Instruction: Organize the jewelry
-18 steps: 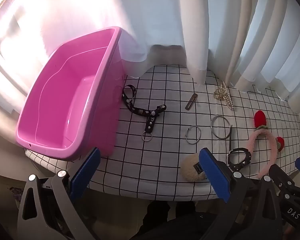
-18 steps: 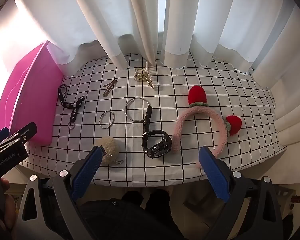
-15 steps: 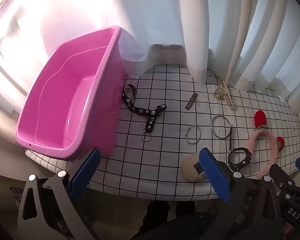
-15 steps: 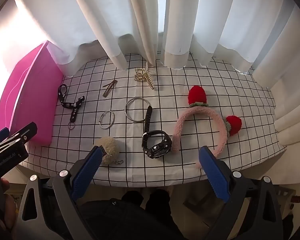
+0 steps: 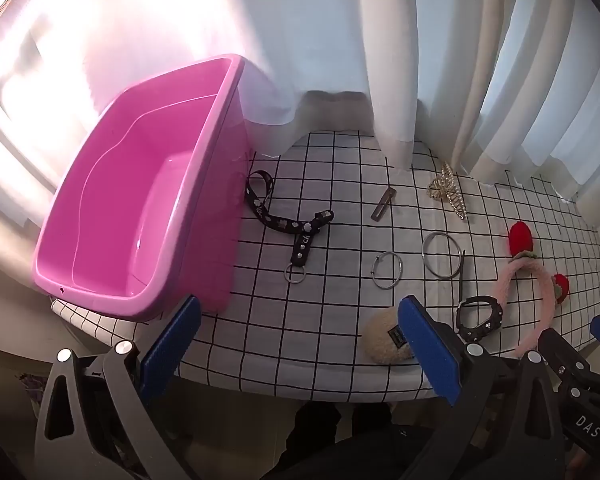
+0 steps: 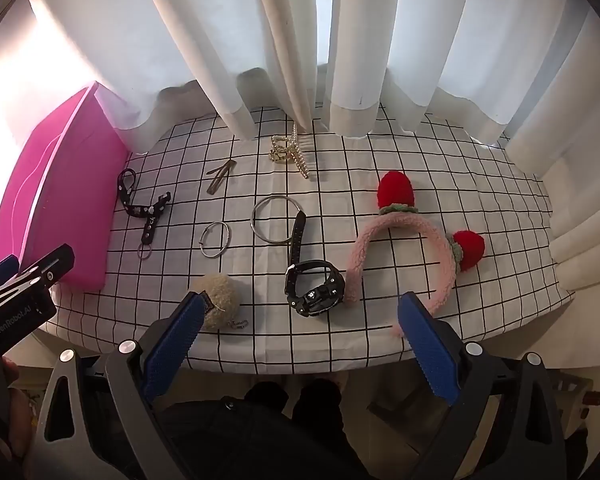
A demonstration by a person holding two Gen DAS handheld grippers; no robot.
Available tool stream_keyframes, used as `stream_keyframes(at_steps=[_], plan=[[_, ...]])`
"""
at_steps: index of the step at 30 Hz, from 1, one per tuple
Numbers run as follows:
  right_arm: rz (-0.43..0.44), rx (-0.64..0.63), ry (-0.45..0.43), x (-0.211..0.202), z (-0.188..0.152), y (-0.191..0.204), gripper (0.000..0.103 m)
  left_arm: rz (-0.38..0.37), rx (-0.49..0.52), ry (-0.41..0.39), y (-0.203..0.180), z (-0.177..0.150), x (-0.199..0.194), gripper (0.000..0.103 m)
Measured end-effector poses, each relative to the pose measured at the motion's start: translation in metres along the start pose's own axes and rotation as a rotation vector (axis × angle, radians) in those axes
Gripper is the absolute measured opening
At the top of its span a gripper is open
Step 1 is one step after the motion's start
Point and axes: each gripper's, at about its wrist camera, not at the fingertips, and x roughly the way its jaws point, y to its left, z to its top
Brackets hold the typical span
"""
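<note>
1. Jewelry lies scattered on the checked tablecloth (image 6: 380,332), none of it yet in the pink bin (image 5: 140,208), which stands empty at the left end of the table. Items, roughly left to right: black studded strap (image 6: 146,208) just beside the bin wall, hair clip (image 6: 219,176), small silver bangle (image 6: 216,239), large silver bangle (image 6: 274,220), pearl claw clip (image 6: 290,152) near the curtain (image 6: 340,40), black watch (image 6: 314,290), fuzzy pompom (image 6: 220,300), pink strawberry headband (image 6: 416,256).
2. Risk: the watch strap lies across the large bangle's rim. Lifting one may drag the other along.
3. Risk: the bangles and hair clip are thin and flat on cloth. Pads closing over them could pinch the tablecloth and pull neighbouring pieces, or skid the ring away.
4. Risk: pompom and headband tip sit near the front table edge; a nudge from a descending finger could push them off.
5. Risk: headband is wide and springy; an off-centre grip may let it swing and clip the bin rim on transfer.
6. Left gripper (image 5: 300,344): jaws at full spread, nothing between them, pitched steeply down over the front edge between the bin corner and the pompom.
7. Right gripper (image 6: 300,340): likewise spread wide and empty, pitched steeply down, with the watch roughly centred ahead. Neither touches anything.
</note>
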Motion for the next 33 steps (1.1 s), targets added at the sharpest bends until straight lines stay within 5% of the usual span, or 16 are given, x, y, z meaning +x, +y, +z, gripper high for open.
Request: stream_keyframes(at_steps=[33], plan=[[0.005,0.006,-0.024,-0.011,0.0,0.0,0.093,-0.001,0.0,-0.007,0.001,-0.004,-0.001,0.097]])
